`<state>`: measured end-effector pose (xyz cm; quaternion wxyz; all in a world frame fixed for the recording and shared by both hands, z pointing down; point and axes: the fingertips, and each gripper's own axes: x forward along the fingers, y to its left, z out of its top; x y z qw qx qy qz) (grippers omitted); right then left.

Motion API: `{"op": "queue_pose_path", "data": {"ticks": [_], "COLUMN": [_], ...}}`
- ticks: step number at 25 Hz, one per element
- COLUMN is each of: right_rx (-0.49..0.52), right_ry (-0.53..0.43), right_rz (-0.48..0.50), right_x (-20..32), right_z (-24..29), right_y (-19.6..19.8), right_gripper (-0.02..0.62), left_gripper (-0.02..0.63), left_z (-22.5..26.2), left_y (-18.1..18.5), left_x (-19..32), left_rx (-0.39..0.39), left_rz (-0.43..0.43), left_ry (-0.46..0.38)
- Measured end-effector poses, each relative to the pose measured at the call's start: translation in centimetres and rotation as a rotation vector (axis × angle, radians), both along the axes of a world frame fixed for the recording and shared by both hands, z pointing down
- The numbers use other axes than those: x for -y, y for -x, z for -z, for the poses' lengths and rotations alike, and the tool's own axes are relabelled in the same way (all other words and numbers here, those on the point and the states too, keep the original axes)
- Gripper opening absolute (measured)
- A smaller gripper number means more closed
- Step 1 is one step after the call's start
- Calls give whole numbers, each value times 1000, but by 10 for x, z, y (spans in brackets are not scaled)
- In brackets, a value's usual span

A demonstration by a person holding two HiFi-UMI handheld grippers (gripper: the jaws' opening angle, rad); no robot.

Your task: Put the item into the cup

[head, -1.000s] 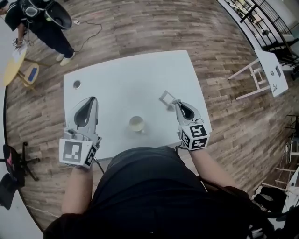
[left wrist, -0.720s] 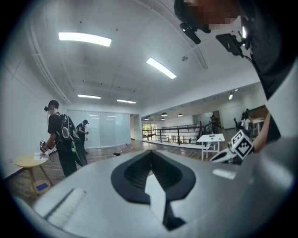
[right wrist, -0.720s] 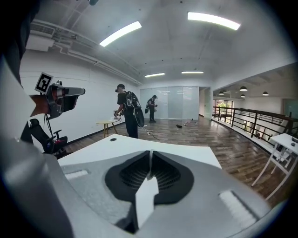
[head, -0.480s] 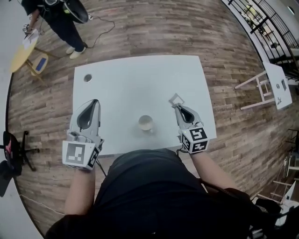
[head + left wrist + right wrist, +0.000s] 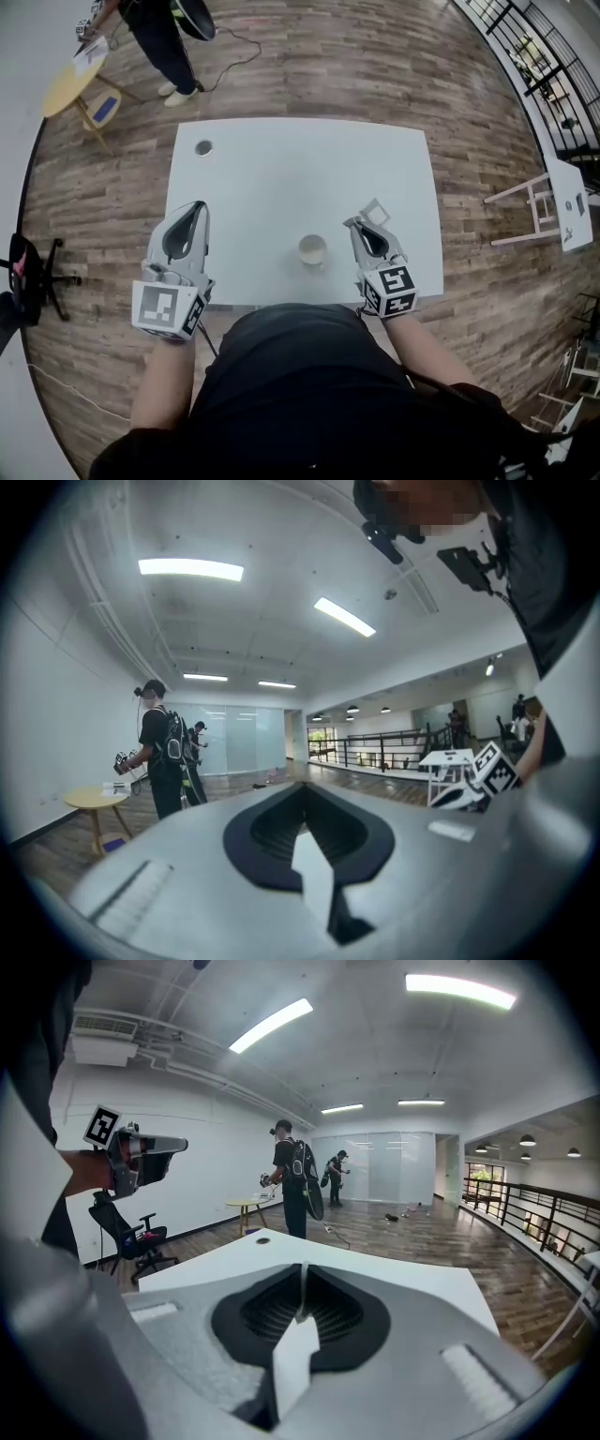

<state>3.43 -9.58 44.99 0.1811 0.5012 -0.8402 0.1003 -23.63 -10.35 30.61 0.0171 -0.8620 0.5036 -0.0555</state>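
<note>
A pale cup (image 5: 312, 250) stands upright near the front edge of the white table (image 5: 281, 178). The item, a small grey square frame (image 5: 375, 212), lies on the table right of the cup. My right gripper (image 5: 351, 222) (image 5: 302, 1267) is between the cup and the frame; its tip is just left of the frame, its jaws are shut, and nothing shows between them. I cannot tell whether it touches the frame. My left gripper (image 5: 197, 206) (image 5: 302, 787) hovers level over the table's left front part, shut and empty.
A dark round hole (image 5: 203, 147) (image 5: 262, 1239) sits in the table's far left corner. A person (image 5: 164, 37) stands beyond the table beside a yellow round table (image 5: 75, 75). An office chair (image 5: 28, 281) is at the left and a white stand (image 5: 548, 202) at the right.
Both grippers have drifted left over the table. The right gripper's tip has slid from beside the frame toward the cup, while the frame has kept its place. Jaws are unchanged.
</note>
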Motion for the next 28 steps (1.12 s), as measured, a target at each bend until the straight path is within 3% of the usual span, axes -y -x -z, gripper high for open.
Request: {"op": "queue_pose_path", "data": {"ticks": [12,28], "right_rx": [11,20], "right_ry": [10,16], "right_rz": [93,143], "right_x": [0,-9], "right_z": [-2,0], "right_y": [36,49], "right_gripper": [21,21], "left_gripper": [0,0], "left_z": [-4,-5], "left_y": [34,31], "left_x": [-10,-15], "left_rx": [-9,-12], "left_rz": [86,86], "left_ry": [17,18]}}
